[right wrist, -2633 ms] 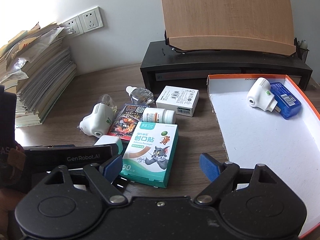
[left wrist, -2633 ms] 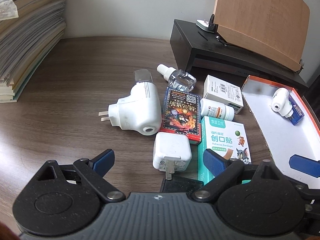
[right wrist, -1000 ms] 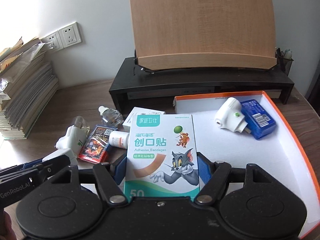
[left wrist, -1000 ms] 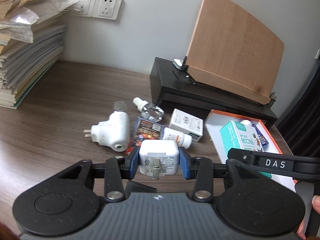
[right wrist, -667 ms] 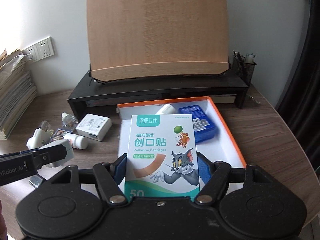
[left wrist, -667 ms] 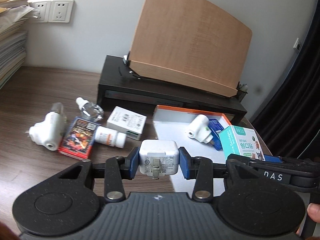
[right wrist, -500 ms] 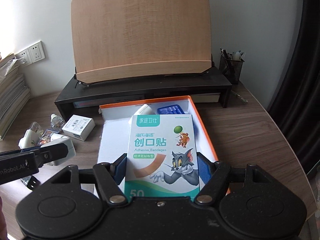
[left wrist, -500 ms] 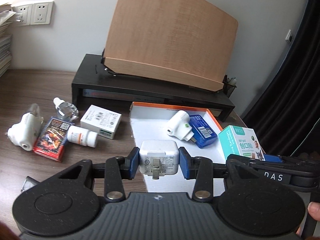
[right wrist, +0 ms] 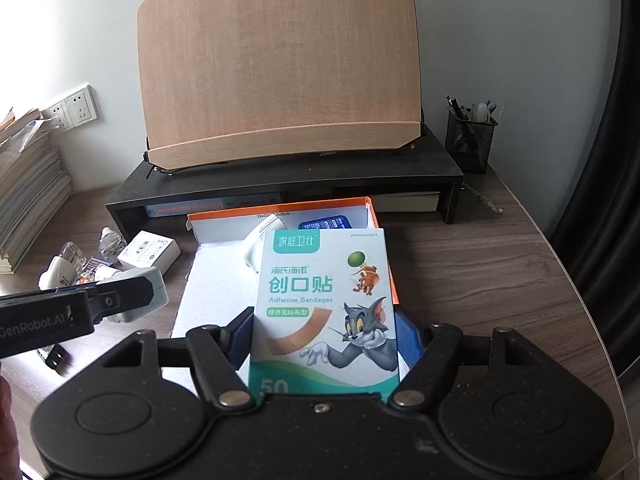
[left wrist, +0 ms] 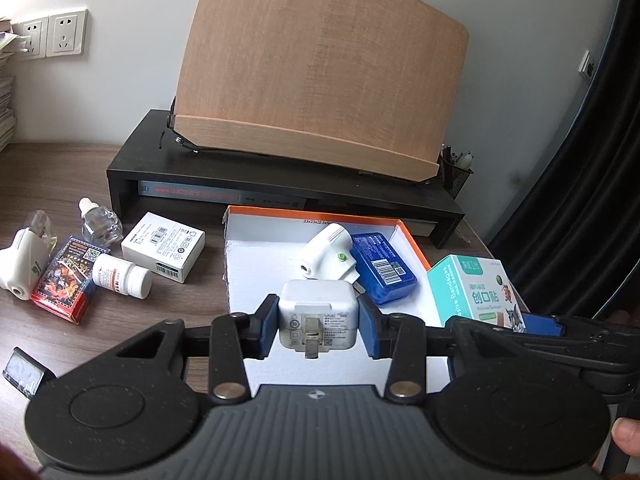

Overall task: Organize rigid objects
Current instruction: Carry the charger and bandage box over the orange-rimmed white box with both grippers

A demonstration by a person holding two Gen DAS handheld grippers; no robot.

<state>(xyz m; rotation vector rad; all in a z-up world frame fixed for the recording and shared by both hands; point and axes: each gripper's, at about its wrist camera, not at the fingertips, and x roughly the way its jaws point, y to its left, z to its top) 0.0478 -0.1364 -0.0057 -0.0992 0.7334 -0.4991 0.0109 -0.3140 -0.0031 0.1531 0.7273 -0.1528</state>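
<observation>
Left wrist view: left gripper clamped on the white charger, prongs facing the camera, carried above the near part of the orange-rimmed box. Inside the box, at its far end, lie a white plug-in device and a blue case, touching each other. On the desk left of the box: white carton, pill bottle, red card pack, another white plug-in unit, clear bottle. The right gripper's load, the bandage box, shows at right, over the box's right rim.

Right wrist view: right gripper gripping the bandage box by its long edges, upright, face to camera. It hides much of the orange-rimmed box; whether it hangs over the white floor or over the right rim is hard to say from here. Left gripper with the charger sits at left, near the box's left edge.

Step in hand, as I judge it: setting both down in the box. Lower the charger onto bare white floor short of the plug-in device; lay the bandage box flat along the free right side, clear of the blue case. Let go only once each rests.
</observation>
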